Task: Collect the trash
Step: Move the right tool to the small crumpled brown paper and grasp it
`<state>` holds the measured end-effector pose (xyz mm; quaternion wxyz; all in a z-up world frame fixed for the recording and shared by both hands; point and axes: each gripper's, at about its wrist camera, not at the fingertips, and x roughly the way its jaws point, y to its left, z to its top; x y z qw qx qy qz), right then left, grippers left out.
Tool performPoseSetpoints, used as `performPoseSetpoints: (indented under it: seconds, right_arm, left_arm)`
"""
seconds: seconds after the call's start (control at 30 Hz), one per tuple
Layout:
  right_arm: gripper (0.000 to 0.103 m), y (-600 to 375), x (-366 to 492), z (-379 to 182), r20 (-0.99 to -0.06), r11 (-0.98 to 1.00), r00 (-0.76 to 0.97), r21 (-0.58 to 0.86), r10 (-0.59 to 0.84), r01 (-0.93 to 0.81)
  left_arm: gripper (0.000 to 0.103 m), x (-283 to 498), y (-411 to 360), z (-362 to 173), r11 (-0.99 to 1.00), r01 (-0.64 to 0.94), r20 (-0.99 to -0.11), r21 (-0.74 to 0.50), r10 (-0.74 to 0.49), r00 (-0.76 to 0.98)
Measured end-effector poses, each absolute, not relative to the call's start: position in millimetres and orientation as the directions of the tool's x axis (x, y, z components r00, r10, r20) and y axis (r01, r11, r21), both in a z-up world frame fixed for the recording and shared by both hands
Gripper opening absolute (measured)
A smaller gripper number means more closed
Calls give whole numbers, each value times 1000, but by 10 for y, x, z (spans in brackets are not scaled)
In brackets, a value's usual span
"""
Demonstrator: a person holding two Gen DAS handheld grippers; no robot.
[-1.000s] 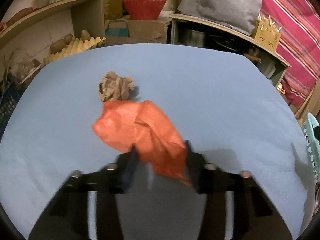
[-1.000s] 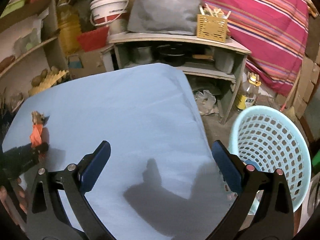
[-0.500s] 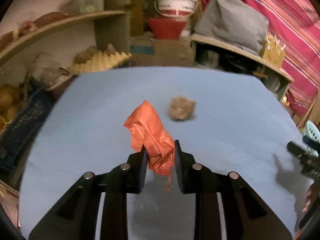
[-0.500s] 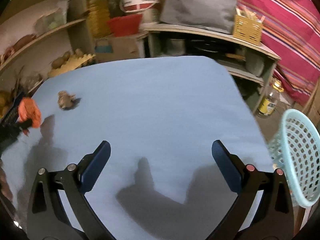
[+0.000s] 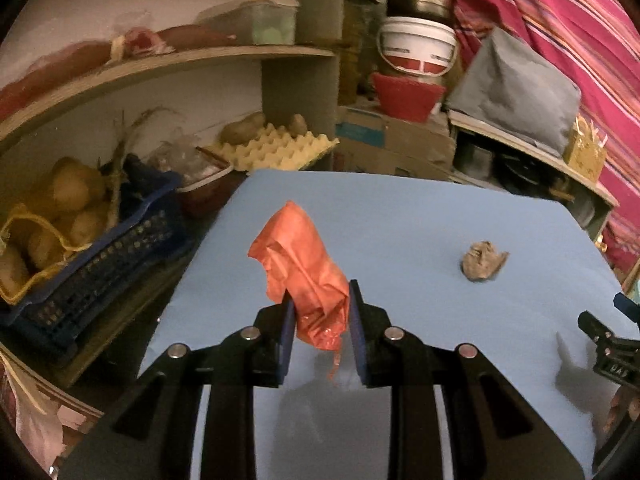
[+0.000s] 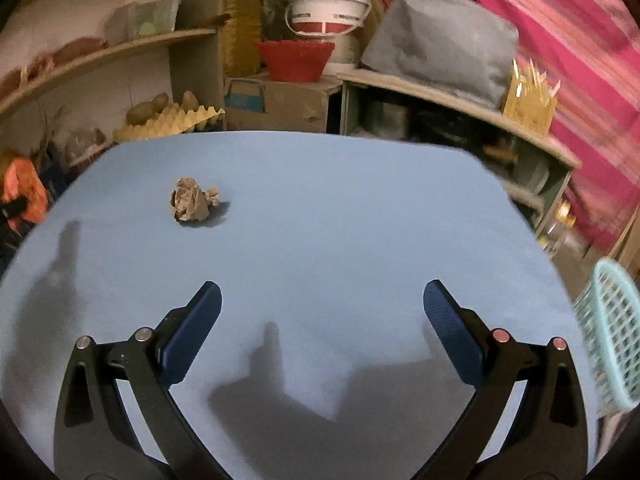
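On the blue table top (image 5: 400, 216), near its left edge, an orange plastic bag (image 5: 304, 276) is clamped in the left gripper (image 5: 319, 322), lifted clear of the surface, a thin strip hanging below the pads; the jaws have just been closing onto it. The right gripper (image 6: 320, 324) is held with jaws spread wide, nothing between them, only bare table and hand shadows seen ahead. A crumpled brown paper ball (image 6: 193, 204) is left lying alone on the table, well apart from both grippers, with no obstruction between it and the right gripper. A light-blue mesh basket (image 6: 614, 332) is seen off the table's right side, cut by the frame edge and blurred. Clutter is packed behind and to the left: a yellow egg tray (image 5: 276, 148) with potatoes, a dark blue crate (image 5: 100, 264) with a yellow net sack, a white bucket (image 6: 326, 4), a red basket (image 6: 296, 60), a grey bundle (image 6: 444, 46) on a low shelf, a striped pink cloth (image 5: 580, 20). In the right wrist view the bag is seen only as an orange patch at the far left edge. In the left wrist view only a tip of the right gripper is visible at the right margin. Shelf contents are dim and smeared; labels cannot be read.
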<state>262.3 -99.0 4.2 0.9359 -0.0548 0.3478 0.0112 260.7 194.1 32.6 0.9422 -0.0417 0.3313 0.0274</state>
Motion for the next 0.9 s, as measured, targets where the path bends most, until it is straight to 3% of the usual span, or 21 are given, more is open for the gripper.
performPoseSetpoints:
  seconds: [0.3, 0.73, 0.9]
  right_arm:
    - [99, -680, 2903, -143, -706, 996, 708, -46, 26, -82]
    - [98, 47, 3333, -168, -717, 982, 695, -85, 58, -170]
    - [88, 219, 3541, -181, -716, 978, 697, -116, 37, -172]
  left_arm:
    - [25, 2651, 2181, 361, 991, -105, -610, -83, 33, 792]
    - [25, 2795, 2420, 333, 983, -139, -614, -120, 36, 788]
    - [25, 2835, 2535, 274, 975, -160, -625, -157, 28, 780]
